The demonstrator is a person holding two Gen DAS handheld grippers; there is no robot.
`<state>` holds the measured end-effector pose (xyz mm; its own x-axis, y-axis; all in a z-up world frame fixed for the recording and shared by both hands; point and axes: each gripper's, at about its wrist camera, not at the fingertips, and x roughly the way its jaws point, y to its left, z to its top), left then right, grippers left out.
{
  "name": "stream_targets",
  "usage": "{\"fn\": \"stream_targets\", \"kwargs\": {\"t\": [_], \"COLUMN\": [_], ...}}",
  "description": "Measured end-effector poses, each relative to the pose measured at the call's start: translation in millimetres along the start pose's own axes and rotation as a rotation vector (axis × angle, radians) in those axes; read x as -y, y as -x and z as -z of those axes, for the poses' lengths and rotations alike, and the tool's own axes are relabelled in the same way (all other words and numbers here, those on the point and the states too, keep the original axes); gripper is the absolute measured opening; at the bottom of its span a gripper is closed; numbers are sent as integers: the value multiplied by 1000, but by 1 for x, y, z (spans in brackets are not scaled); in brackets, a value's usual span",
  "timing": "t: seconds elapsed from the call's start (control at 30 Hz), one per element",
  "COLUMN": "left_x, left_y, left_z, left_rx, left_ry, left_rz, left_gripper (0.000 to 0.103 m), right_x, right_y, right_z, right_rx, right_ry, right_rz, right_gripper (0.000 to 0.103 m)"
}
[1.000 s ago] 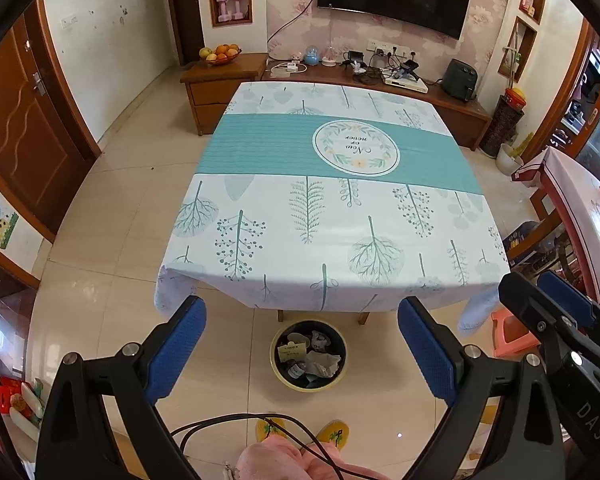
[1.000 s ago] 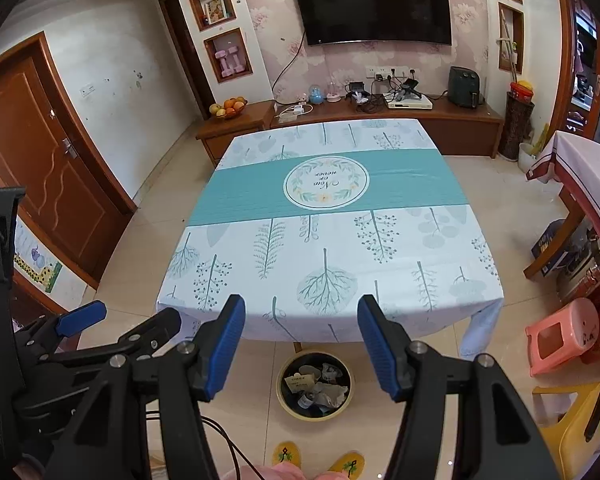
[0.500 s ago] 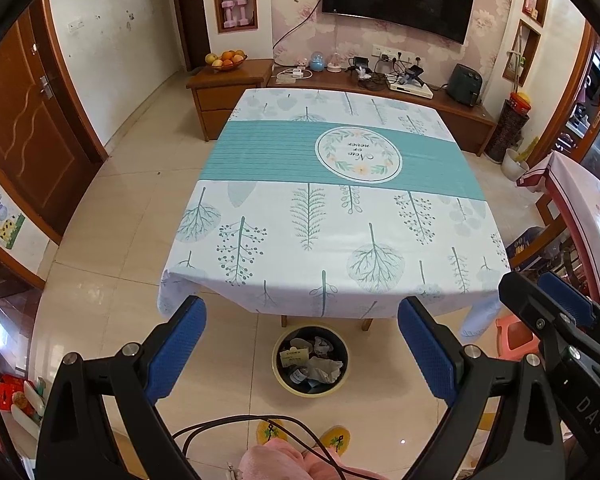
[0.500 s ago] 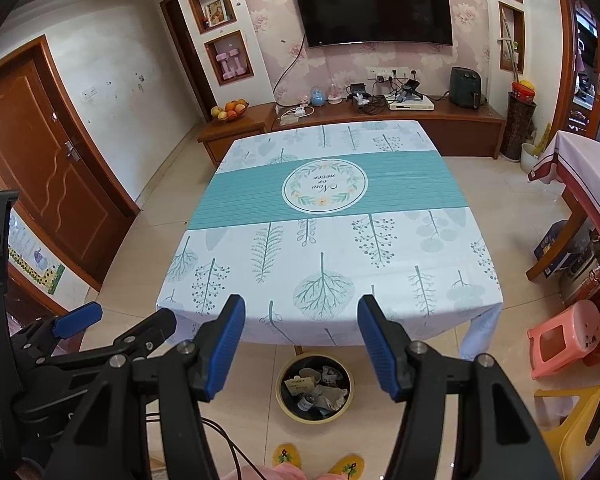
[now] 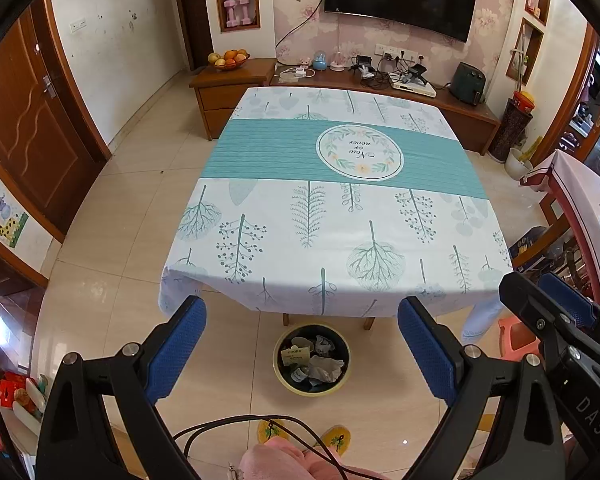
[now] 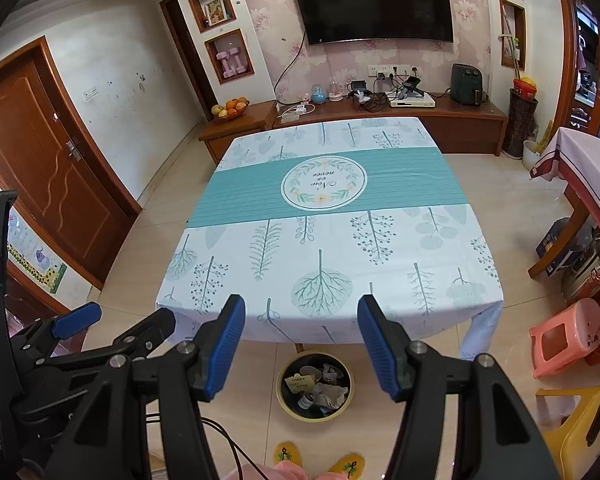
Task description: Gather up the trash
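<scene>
Here both grippers hang above the floor at the near edge of the tabletop (image 5: pixel 340 216), jaws spread wide and holding nothing: the left gripper (image 5: pixel 302 350) frames the bin (image 5: pixel 311 359) between its blue pads, and the right gripper (image 6: pixel 301 346) sits with its pads over the hanging hem of the cloth (image 6: pixel 328 240). The left view looks down more steeply, so it shows the cable (image 5: pixel 260 428) looping under the gripper, a pink sleeve (image 5: pixel 284 460) at the bottom edge and the right gripper's body to its right; it also catches some red and white clutter (image 5: pixel 16 396) low on the left. The right view sits higher and takes in more of the room: the full TV (image 6: pixel 372 4), the wall niches with pink dumbbells (image 6: pixel 231 60), a pink stool (image 6: pixel 564 336) and a yellow chair (image 6: pixel 580 420) on the right, with the left gripper's body on its left. Both show the fruit bowl (image 5: pixel 228 59) on the sideboard and yellow slippers (image 6: pixel 320 458) on the tiles. The bin stands on the floor just under the near table edge, between two wooden legs, and is well filled with trash (image 5: pixel 314 356): crumpled white paper, a yellowish printed box lying near its left side, and a small bottle-like piece lower down, too small to name surely. The cloth, white with teal trees and a teal band, carries nothing.
</scene>
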<state>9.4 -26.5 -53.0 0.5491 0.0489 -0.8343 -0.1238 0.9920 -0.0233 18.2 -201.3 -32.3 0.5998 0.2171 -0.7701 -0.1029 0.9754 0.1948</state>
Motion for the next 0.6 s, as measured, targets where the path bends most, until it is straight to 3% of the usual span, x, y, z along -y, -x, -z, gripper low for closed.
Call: {"fn": "stream_targets", "kwargs": {"t": [0.6], "left_x": [-3], "left_y": [1], "left_z": [11], "left_rx": [-7], "left_ry": [6], "left_rz": [-5], "left_gripper": [96], "right_x": [1], "right_y": [0], "right_z": [4], "right_rx": [-2], "right_ry": [0], "right_rz": [-2], "right_gripper": [59]}}
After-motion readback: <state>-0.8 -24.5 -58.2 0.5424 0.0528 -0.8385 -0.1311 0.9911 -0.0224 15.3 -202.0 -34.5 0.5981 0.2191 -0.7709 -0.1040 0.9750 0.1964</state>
